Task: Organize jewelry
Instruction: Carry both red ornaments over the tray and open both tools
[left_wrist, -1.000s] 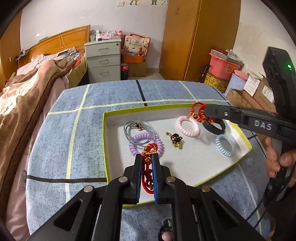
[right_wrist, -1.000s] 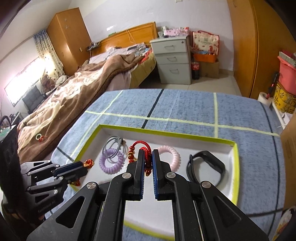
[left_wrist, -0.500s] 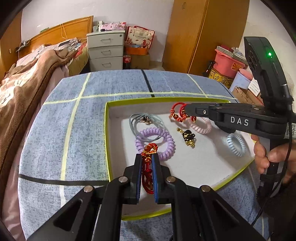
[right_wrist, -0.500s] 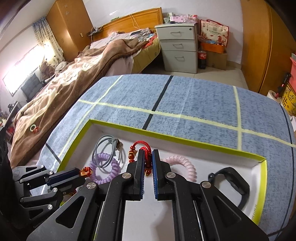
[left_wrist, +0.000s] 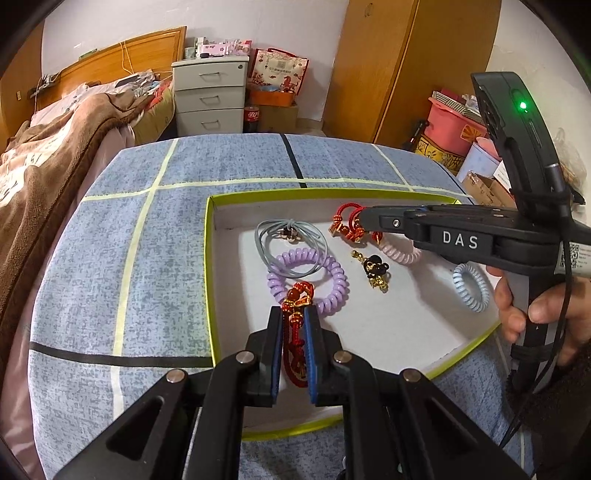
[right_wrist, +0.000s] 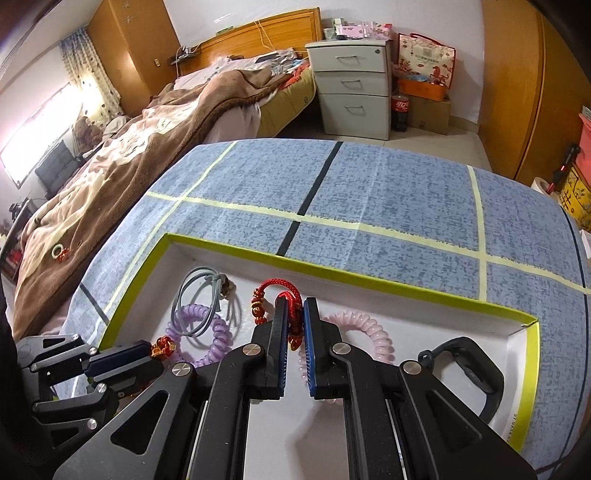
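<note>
A white tray with a lime rim (left_wrist: 209, 258) (right_wrist: 406, 291) lies on the blue table. My left gripper (left_wrist: 294, 314) is shut on a red cord bracelet with gold beads (left_wrist: 295, 332), held over the tray's near left part. My right gripper (right_wrist: 294, 308) is shut on a second red cord bracelet (right_wrist: 280, 291), over the tray's far side; it shows in the left wrist view (left_wrist: 364, 219) too. In the tray lie a purple coil tie (left_wrist: 325, 280), a grey elastic (left_wrist: 280, 236), a pink coil tie (left_wrist: 402, 253), a black-and-gold charm (left_wrist: 375, 271), a light blue coil tie (left_wrist: 471, 288) and a black band (right_wrist: 469, 373).
The table (right_wrist: 388, 192) carries yellow and black tape lines. A bed with a brown blanket (right_wrist: 122, 155) stands to the left, a white drawer unit (right_wrist: 352, 85) behind, a wooden wardrobe (left_wrist: 406, 66) and boxes (left_wrist: 454, 129) to the right.
Both grippers have shifted toward the tray's far left, each still holding its red bracelet. The right gripper's bracelet now hangs near the grey elastic.
</note>
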